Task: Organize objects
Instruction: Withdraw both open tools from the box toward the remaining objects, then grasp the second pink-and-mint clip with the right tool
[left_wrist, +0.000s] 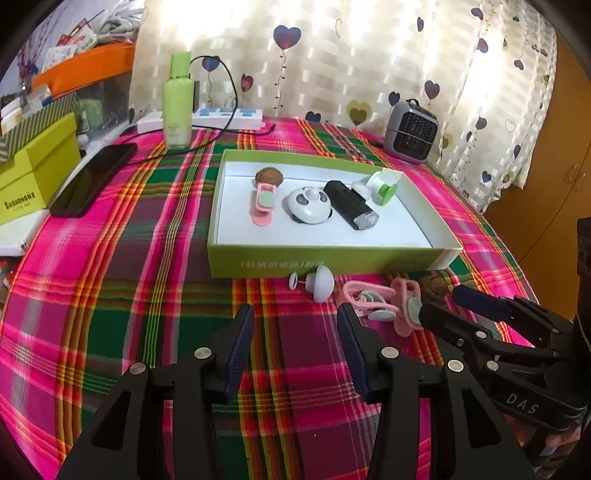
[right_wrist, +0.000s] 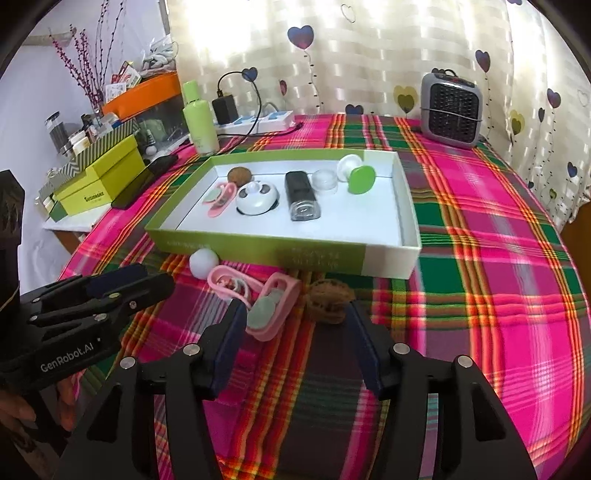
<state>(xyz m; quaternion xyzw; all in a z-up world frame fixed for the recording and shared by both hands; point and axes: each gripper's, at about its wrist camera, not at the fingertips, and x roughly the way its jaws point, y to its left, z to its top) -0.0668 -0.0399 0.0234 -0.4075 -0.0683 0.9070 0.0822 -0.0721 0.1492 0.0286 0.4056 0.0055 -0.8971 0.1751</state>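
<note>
The left gripper (left_wrist: 295, 317) hangs over the plaid tablecloth (left_wrist: 147, 258) with its jaws parted and only bare cloth between the pads. Just ahead of its tips lies a white mushroom-shaped knob (left_wrist: 317, 286), and beyond that stands the green tray (left_wrist: 295, 260), its near wall facing the tongs. Ahead and to the right of the left tongs lie two pink clips (left_wrist: 384, 302), touching each other, with the right gripper's fingers reaching in beside them. The right gripper (right_wrist: 297, 312) also stands with its jaws apart, gripping nothing: a brown walnut (right_wrist: 328, 301) sits on the cloth just inside its right finger tip, and one pink clip (right_wrist: 271, 314) lies just inside its left finger tip; whether either pad touches them cannot be told. The second pink clip (right_wrist: 231, 284) lies ahead and to the left of these tongs, close to the white knob by the tray wall. Inside the tray, beyond both grippers, rest another walnut (left_wrist: 269, 176), a pink clip (left_wrist: 263, 205), a panda-faced round gadget (left_wrist: 308, 205), a black bottle-like thing with a clear cap (left_wrist: 351, 206), a small clear jar (right_wrist: 325, 181) and a green and white knob (left_wrist: 384, 186). Farther back stand a green bottle (left_wrist: 178, 99) and a small grey heater (left_wrist: 410, 131).
</note>
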